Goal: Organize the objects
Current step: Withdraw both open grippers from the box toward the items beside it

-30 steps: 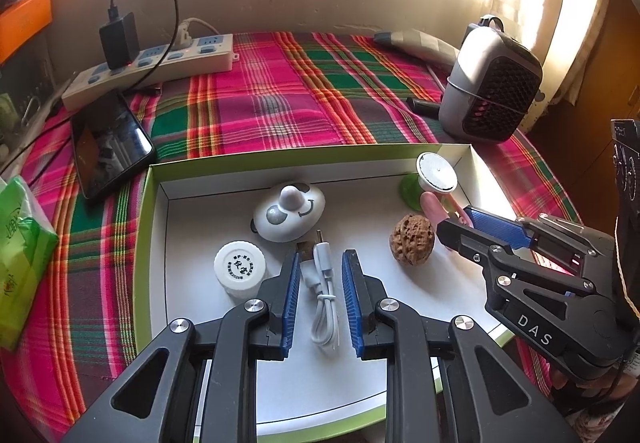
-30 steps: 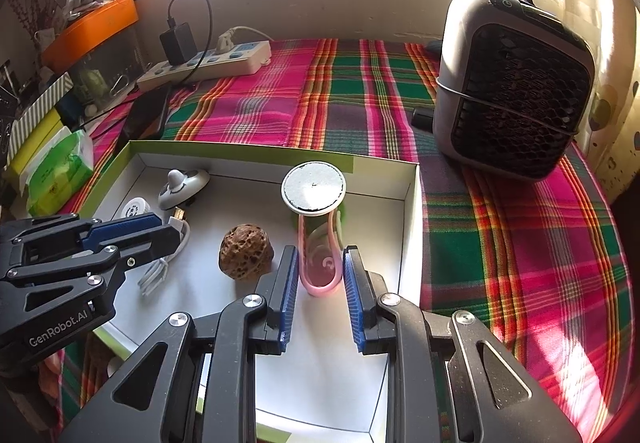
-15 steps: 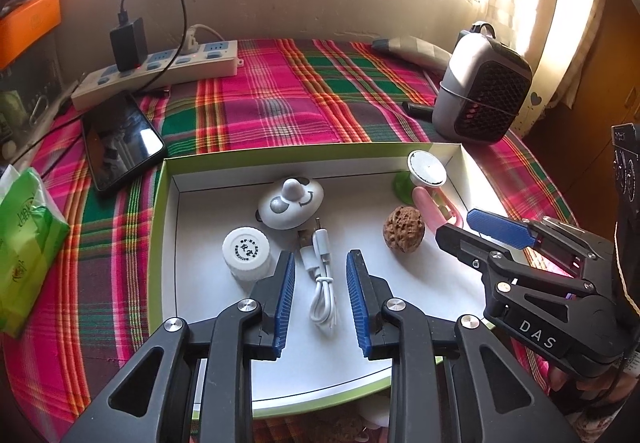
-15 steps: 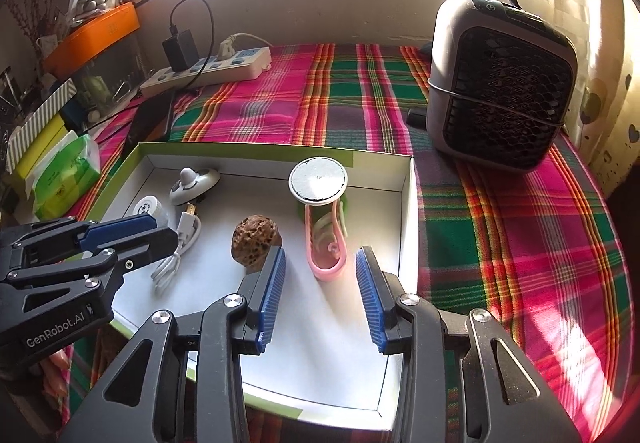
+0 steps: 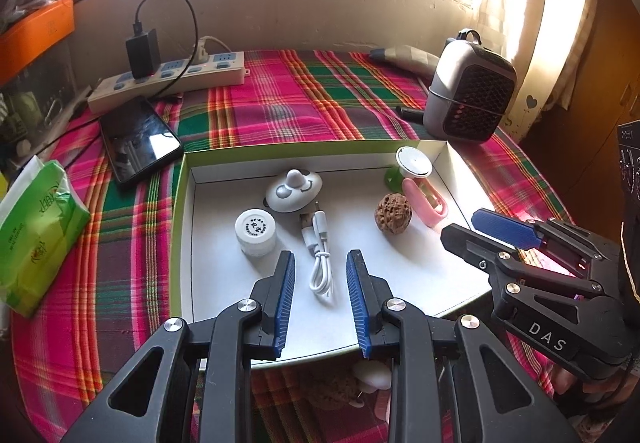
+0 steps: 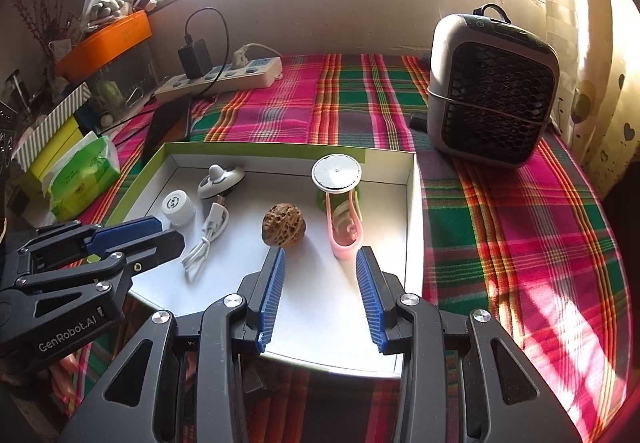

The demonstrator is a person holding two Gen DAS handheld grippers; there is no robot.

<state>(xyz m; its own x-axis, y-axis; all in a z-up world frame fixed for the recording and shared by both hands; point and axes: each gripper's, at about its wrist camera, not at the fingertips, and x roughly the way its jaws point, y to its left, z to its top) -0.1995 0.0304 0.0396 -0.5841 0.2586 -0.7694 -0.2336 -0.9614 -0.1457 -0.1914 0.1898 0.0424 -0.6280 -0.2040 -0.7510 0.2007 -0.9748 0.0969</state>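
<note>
The left gripper (image 5: pixel 321 275) hangs over the near edge of the shallow box (image 5: pixel 181 227), jaws parted and empty, straddling the near end of the coiled white USB cable (image 5: pixel 319 255) without touching it. The right gripper (image 6: pixel 320 275) is at the box's near right corner, jaws wide and empty, just short of the pink clip (image 6: pixel 343 227). The walnut (image 6: pixel 284 225) lies left of the clip. The white jar (image 5: pixel 255 232) sits left of the cable, the white dome-shaped gadget (image 5: pixel 294 190) beyond it. A round white disc (image 6: pixel 336 173) stands at the far wall. Beyond the box, on the plaid-covered bench (image 6: pixel 520 243), are a phone (image 5: pixel 138 141), a power strip (image 5: pixel 168 79) and a grey heater (image 6: pixel 492 103).
</note>
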